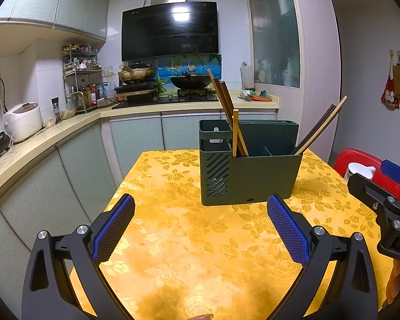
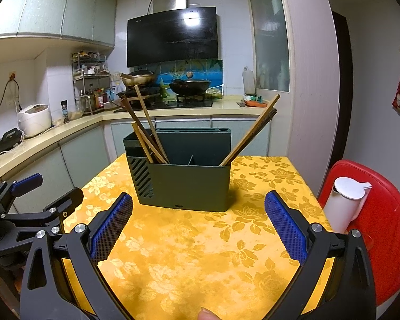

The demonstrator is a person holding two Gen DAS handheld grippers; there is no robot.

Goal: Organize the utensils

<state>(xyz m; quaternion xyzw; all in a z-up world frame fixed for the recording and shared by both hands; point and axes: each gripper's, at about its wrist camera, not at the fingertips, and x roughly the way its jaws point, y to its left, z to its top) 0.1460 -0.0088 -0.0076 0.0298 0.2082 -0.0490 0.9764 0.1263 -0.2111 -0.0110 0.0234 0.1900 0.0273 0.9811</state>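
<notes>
A dark green utensil holder (image 1: 264, 176) stands on the yellow floral tablecloth (image 1: 189, 240); it also shows in the right wrist view (image 2: 189, 186). Several chopsticks (image 1: 226, 112) lean left in its left compartment, seen also in the right wrist view (image 2: 146, 133). More chopsticks (image 1: 322, 128) lean right in its right end (image 2: 250, 133). My left gripper (image 1: 201, 218) is open and empty, a short way in front of the holder. My right gripper (image 2: 198, 220) is open and empty, also in front of it.
A red stool (image 2: 381, 213) with a white jug (image 2: 344, 202) stands right of the table. The kitchen counter (image 1: 40, 144) with a rice cooker (image 1: 22, 121) runs along the left. The stove with a wok (image 1: 192, 81) is behind.
</notes>
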